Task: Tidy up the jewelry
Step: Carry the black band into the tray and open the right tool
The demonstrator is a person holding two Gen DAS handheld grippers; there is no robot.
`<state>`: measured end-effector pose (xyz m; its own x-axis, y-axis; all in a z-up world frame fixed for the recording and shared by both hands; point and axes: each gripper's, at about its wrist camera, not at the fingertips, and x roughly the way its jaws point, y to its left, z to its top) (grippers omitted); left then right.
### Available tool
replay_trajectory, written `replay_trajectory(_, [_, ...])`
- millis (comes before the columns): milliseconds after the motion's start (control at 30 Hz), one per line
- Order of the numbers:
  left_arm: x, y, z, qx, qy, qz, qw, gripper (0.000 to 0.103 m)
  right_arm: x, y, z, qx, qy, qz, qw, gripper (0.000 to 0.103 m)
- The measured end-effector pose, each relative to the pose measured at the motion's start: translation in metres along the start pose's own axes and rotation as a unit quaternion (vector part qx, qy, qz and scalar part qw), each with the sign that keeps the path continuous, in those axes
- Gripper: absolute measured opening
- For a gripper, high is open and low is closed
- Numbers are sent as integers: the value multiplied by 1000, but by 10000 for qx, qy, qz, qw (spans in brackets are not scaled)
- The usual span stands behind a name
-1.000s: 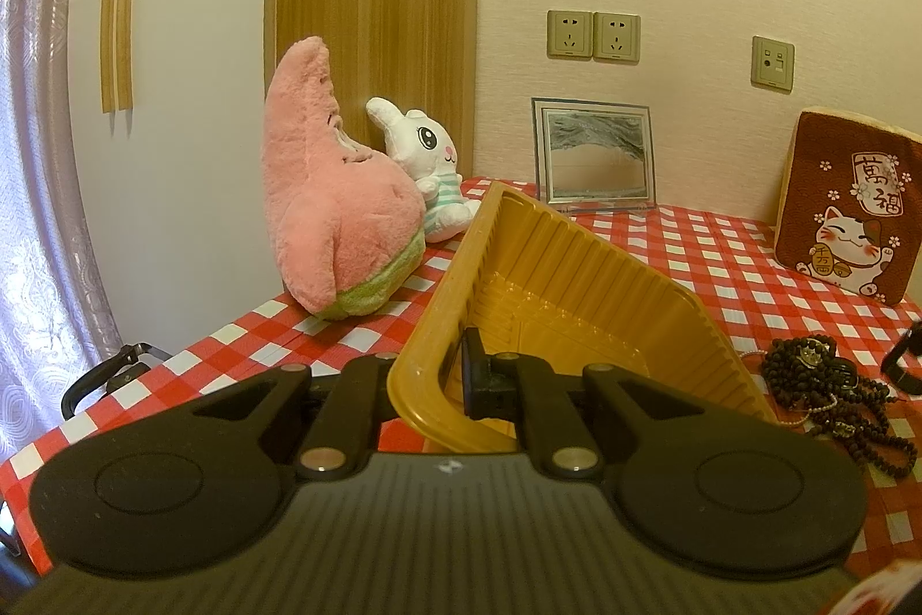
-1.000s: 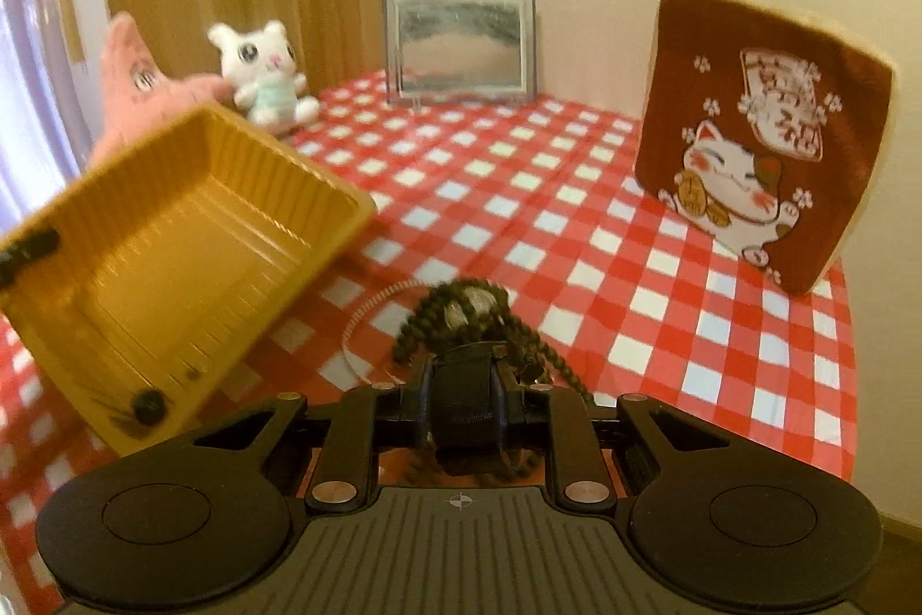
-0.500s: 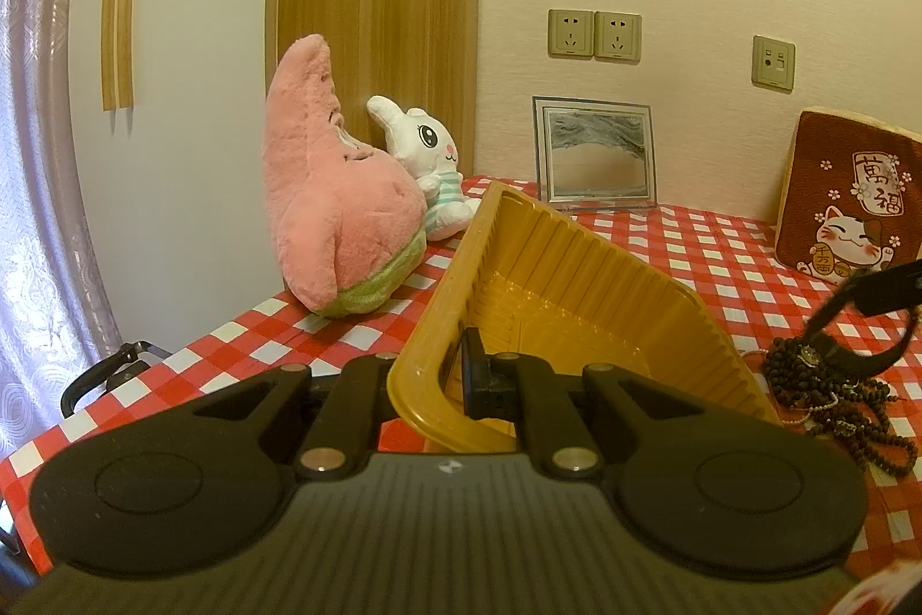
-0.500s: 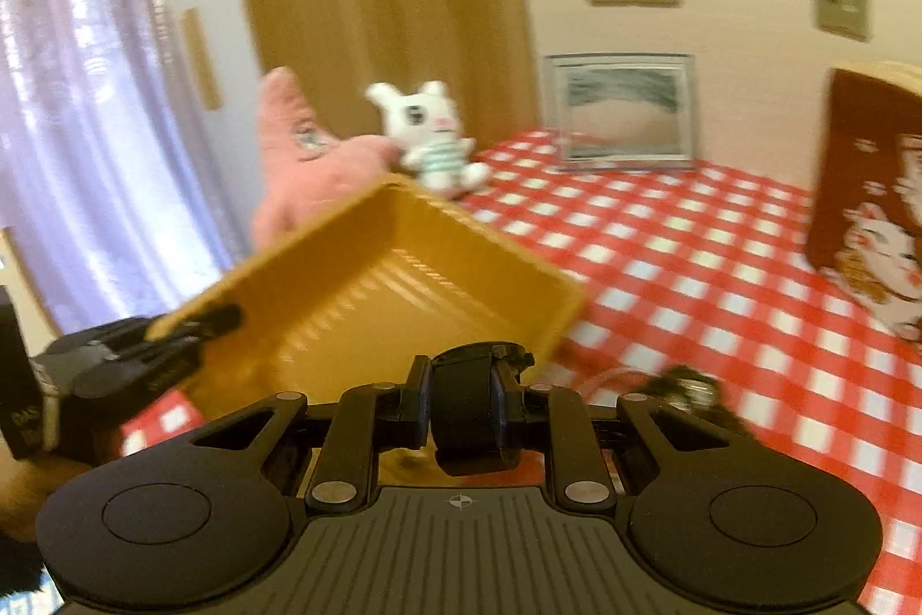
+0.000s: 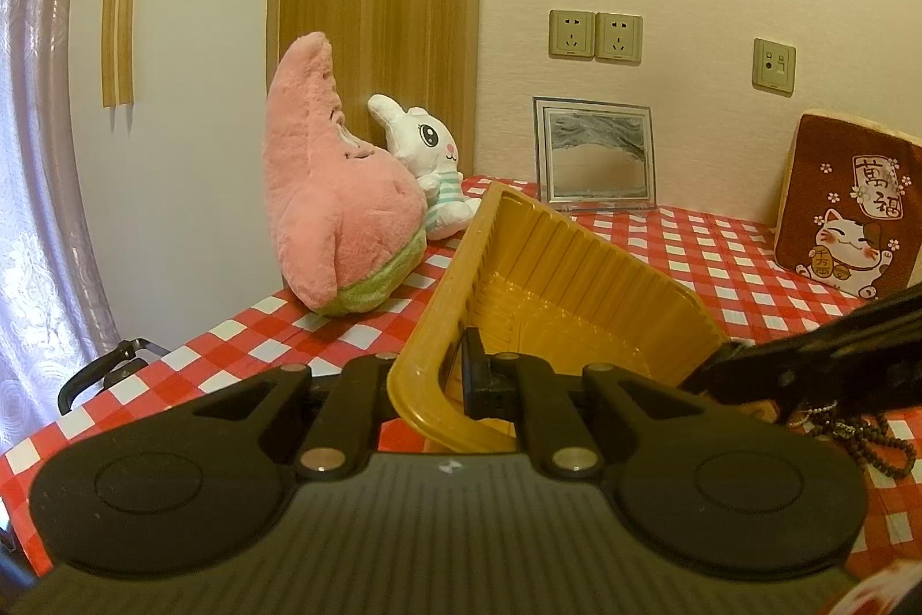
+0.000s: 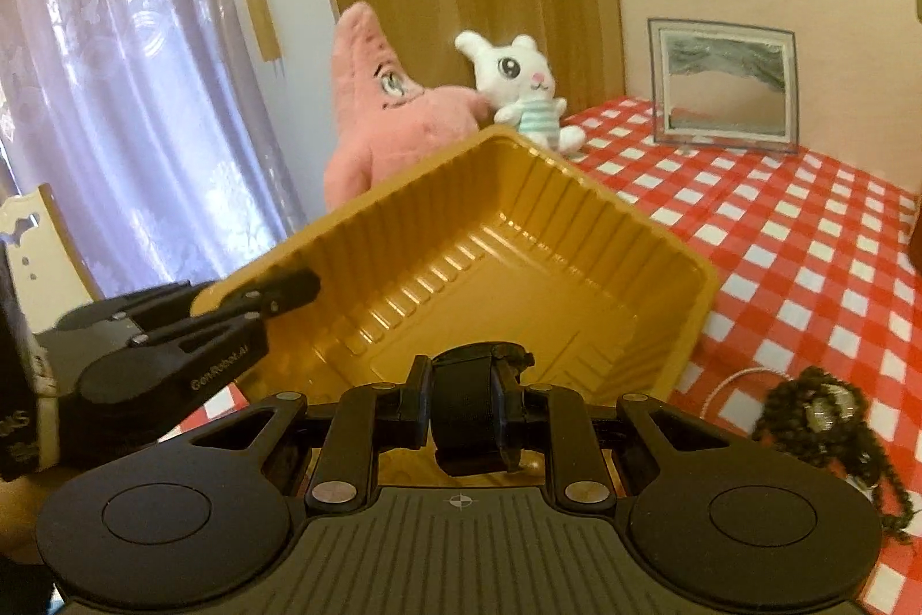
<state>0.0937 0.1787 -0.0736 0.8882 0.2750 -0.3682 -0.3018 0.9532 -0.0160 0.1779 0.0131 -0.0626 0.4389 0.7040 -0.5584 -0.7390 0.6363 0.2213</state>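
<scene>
A yellow ribbed plastic tray [image 5: 576,280] [image 6: 461,257] stands tilted on the red-checked table, its left side raised. My left gripper [image 5: 455,373] [image 6: 288,292] is shut on the rim at the tray's near-left corner. My right gripper [image 6: 467,413] [image 5: 726,367] is shut on a black wristband [image 6: 464,402] and hangs just over the tray's near edge, above its inside. A heap of dark bead strings [image 6: 818,419] [image 5: 870,436] lies on the cloth right of the tray, with a thin white chain [image 6: 726,384] beside it.
A pink star plush [image 5: 334,223] and a white rabbit plush [image 5: 426,165] sit behind the tray at the left. A framed picture [image 5: 596,154] leans on the back wall. A brown cat cushion [image 5: 847,217] stands far right. The table's edge [image 5: 173,361] runs along the left.
My right gripper has swung left with the black wristband, from above the bead heap to over the tray. The left gripper and the tilted tray have stayed still.
</scene>
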Motion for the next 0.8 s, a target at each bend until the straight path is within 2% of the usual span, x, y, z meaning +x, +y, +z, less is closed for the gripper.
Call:
replay_trajectory(300, [1,2,-1,-10,27,1,10000,8,37,18,-13,-276,243,-123,9992,21])
replay_trajectory(433, [2,3,-2,-44,51,6,10000,8,42,26,-14,-467,231,-46,9986,20])
replay_trajectory(600, [4,5,-4,-117,130,29,9998,9,45,25,-10,-243,400,103,9989,21])
replay_trajectory(700, [3,6,-5,-133,149,36,9998,9,44,20,-7,-132,550,125,9983,30])
replay_trajectory(767, [3,6,-5,-133,139,32,9998,9,40,17,-6,-53,559,89,9984,47])
replay_trajectory(800, [3,6,-4,-133,131,31,9998,9,36,15,-7,-9,530,103,9985,49])
